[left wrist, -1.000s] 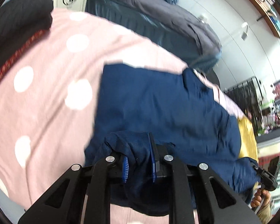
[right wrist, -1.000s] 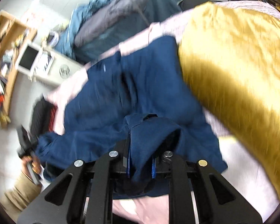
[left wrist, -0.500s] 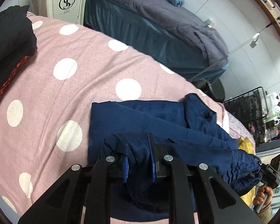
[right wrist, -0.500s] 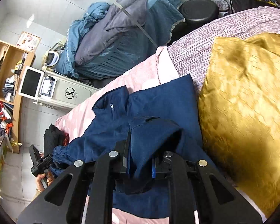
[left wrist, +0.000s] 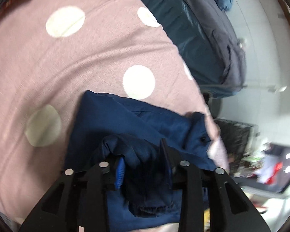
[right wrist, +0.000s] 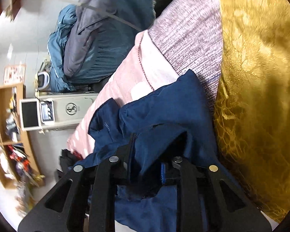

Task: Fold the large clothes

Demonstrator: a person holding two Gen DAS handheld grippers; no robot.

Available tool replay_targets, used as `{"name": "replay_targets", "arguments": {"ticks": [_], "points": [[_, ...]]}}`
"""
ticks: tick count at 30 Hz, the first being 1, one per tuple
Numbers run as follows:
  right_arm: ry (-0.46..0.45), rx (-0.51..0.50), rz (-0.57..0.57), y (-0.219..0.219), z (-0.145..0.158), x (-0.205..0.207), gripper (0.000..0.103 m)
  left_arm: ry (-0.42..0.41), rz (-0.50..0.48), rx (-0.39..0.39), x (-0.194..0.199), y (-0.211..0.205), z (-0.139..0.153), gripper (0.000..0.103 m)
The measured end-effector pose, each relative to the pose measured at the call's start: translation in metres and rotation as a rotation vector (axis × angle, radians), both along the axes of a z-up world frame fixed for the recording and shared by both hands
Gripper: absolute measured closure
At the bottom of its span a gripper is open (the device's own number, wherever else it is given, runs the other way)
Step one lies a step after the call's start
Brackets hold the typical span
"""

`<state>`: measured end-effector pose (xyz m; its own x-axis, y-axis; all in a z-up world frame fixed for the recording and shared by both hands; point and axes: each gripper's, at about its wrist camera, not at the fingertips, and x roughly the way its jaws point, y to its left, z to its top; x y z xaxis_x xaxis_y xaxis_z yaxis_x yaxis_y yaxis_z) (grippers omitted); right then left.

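The bed [left wrist: 71, 61] is covered by a pink sheet with large white dots [left wrist: 139, 82], and in the right wrist view the sheet's stitched edge gives way to a mauve woven cover [right wrist: 191, 29] toward one end. A navy garment [left wrist: 125, 119] lies bunched directly on the pink sheet, with one corner reaching onto the mauve cover [right wrist: 189, 89]. Just beside the garment, touching its edge, a gold patterned cloth [right wrist: 261, 77] lies spread over the mauve cover, and a dark bundle with some red [right wrist: 67, 160] sits at the far end of the sheet.
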<state>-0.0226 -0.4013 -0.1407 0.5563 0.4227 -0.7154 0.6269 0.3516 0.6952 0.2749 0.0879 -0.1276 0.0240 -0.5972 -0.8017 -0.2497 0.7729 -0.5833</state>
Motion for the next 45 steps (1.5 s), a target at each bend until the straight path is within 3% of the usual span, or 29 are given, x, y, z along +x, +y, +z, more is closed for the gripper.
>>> {"name": "replay_targets", "arguments": {"ticks": [4,8,10,12,14,15,18,21,23,25,28,32,33,34,37,39,41,45], "points": [[-0.008,0.109,-0.054,-0.014,-0.013,0.000,0.075,0.059,0.076,-0.152,0.009,0.020,0.002,0.068],[-0.058,0.242,-0.171,-0.031,-0.021,-0.007,0.062,0.017,0.008,-0.128,0.013,0.018,0.012,0.066],[-0.074,0.281,-0.205,-0.035,-0.021,-0.009,0.054,0.005,0.002,-0.144,0.013,0.020,0.015,0.059],[-0.080,0.283,-0.220,-0.038,-0.018,-0.009,0.051,-0.032,0.080,-0.145,0.013,0.037,0.021,0.037],[-0.089,0.253,-0.216,-0.038,-0.010,-0.010,0.049,-0.085,0.156,-0.073,0.013,0.054,0.032,0.028],[-0.095,0.231,-0.212,-0.037,-0.005,-0.011,0.049,-0.115,0.160,-0.038,0.013,0.058,0.039,0.028],[-0.096,0.119,-0.173,-0.035,0.016,-0.012,0.043,-0.202,0.004,0.144,0.005,0.041,0.062,0.027],[-0.064,-0.125,-0.076,-0.022,0.049,-0.013,0.043,-0.304,-0.159,0.303,-0.017,0.008,0.076,0.022],[-0.032,-0.287,0.008,-0.005,0.066,-0.013,0.039,-0.348,-0.224,0.347,-0.035,-0.006,0.076,0.017],[0.018,-0.486,0.133,0.023,0.079,-0.013,0.035,-0.375,-0.282,0.384,-0.056,-0.023,0.069,0.017],[0.077,-0.648,0.230,0.050,0.077,-0.021,0.035,-0.363,-0.323,0.422,-0.076,-0.035,0.046,0.017],[0.173,-0.669,0.247,0.053,0.048,-0.041,0.035,-0.298,-0.359,0.509,-0.090,-0.042,0.007,0.017],[0.190,-0.665,0.262,0.054,0.040,-0.046,0.044,-0.284,-0.367,0.527,-0.092,-0.043,-0.001,0.017],[0.187,-0.650,0.288,0.057,0.033,-0.050,0.059,-0.282,-0.367,0.524,-0.094,-0.043,-0.006,0.017],[0.149,-0.657,0.308,0.062,0.032,-0.058,0.075,-0.290,-0.363,0.503,-0.093,-0.045,-0.008,0.032],[0.144,-0.669,0.295,0.062,0.033,-0.059,0.078,-0.301,-0.376,0.534,-0.089,-0.049,-0.007,0.046],[0.149,-0.671,0.267,0.058,0.033,-0.059,0.080,-0.312,-0.387,0.569,-0.083,-0.054,-0.006,0.053],[0.182,-0.632,0.220,0.047,0.023,-0.050,0.081,-0.239,-0.316,0.565,-0.060,-0.048,-0.019,0.058]]}}
